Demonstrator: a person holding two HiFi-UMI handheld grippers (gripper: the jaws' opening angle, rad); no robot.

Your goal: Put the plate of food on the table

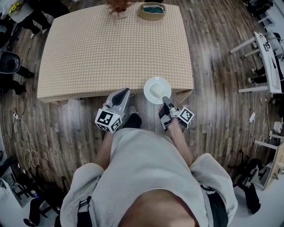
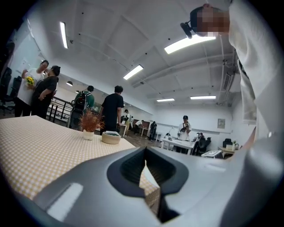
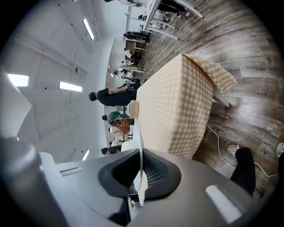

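A white plate [image 1: 157, 90] with a pale piece of food on it hangs over the near right edge of the table [image 1: 111, 48], which has a checked cloth. My right gripper [image 1: 165, 102] is shut on the plate's near rim. In the right gripper view the plate [image 3: 141, 148] shows edge-on between the jaws of the right gripper [image 3: 141, 179], with the table [image 3: 177, 111] beyond. My left gripper [image 1: 125, 92] is at the table's near edge, left of the plate. In the left gripper view the left gripper [image 2: 145, 160] is shut with nothing in it.
A small potted plant [image 1: 119, 6] and a round bowl [image 1: 151, 10] stand at the table's far edge. White desks [image 1: 266, 53] are at the right, and a black chair [image 1: 9, 62] and floor cables [image 1: 26, 133] at the left. People [image 2: 113, 108] stand beyond the table.
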